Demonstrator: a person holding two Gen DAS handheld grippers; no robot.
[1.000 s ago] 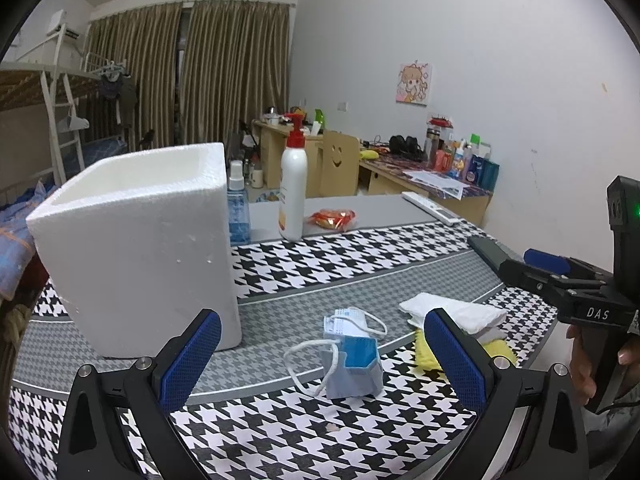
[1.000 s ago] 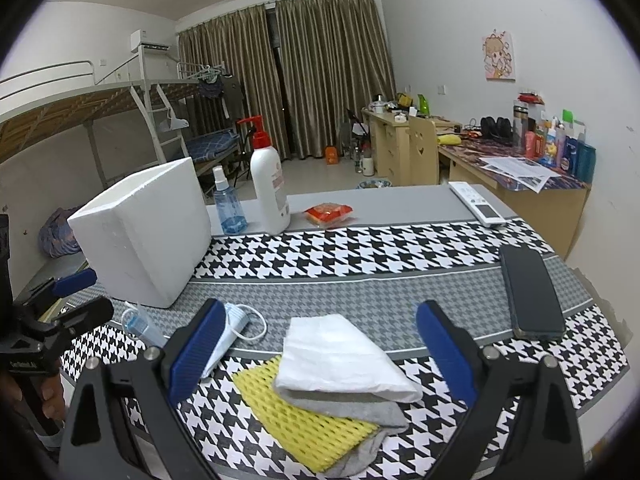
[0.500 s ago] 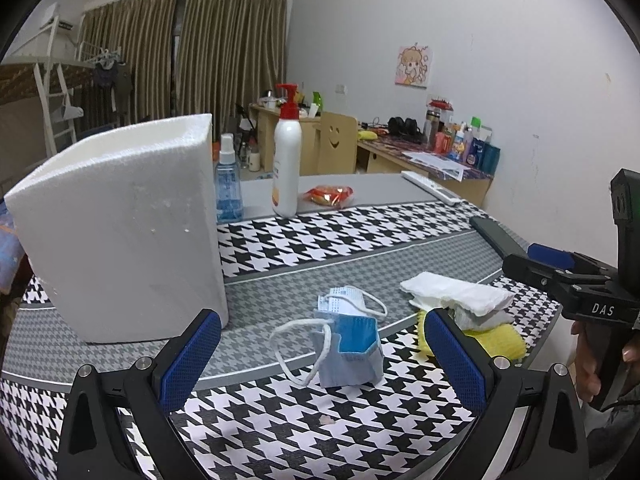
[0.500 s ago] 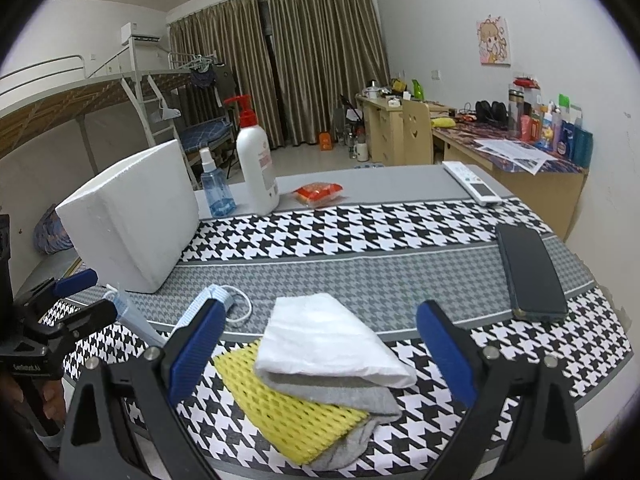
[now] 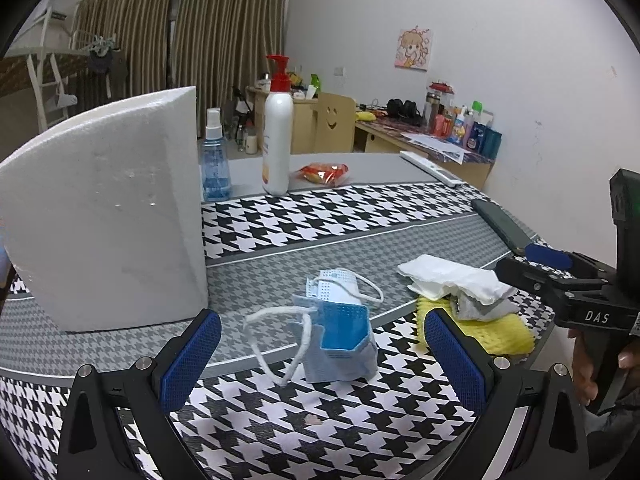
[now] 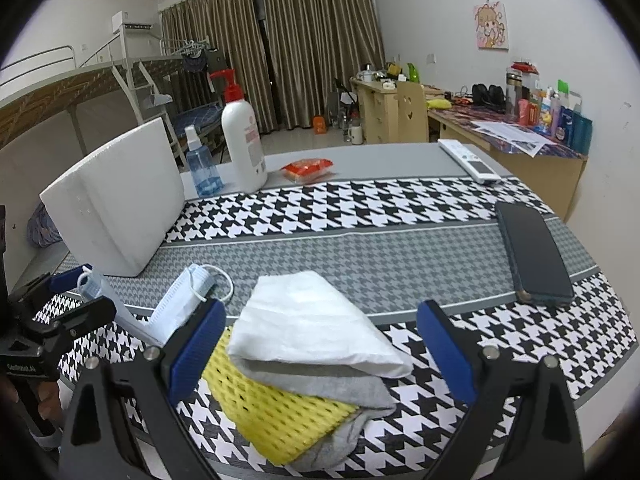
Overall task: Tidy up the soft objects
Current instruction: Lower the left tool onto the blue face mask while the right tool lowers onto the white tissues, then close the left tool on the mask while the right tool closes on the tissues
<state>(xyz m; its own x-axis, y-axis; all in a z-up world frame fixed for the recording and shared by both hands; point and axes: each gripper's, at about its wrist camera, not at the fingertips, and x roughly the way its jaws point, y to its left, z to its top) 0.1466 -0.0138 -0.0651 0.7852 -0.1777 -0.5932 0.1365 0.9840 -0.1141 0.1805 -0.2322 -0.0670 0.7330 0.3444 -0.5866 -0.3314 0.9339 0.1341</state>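
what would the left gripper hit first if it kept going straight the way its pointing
Most likely the crumpled blue face mask, which lies on the houndstooth tablecloth between the open left gripper fingers' line. Depth is unclear, though nothing shows before it.

White walls (image 6: 440,12) enclosed the room, with a cartoon picture (image 6: 491,26) hung on 1. Brown curtains (image 6: 304,44) covered the far end, drawn shut. A metal bunk bed (image 6: 80,80) stood left; a cluttered wooden desk (image 6: 516,140) lined the right wall.
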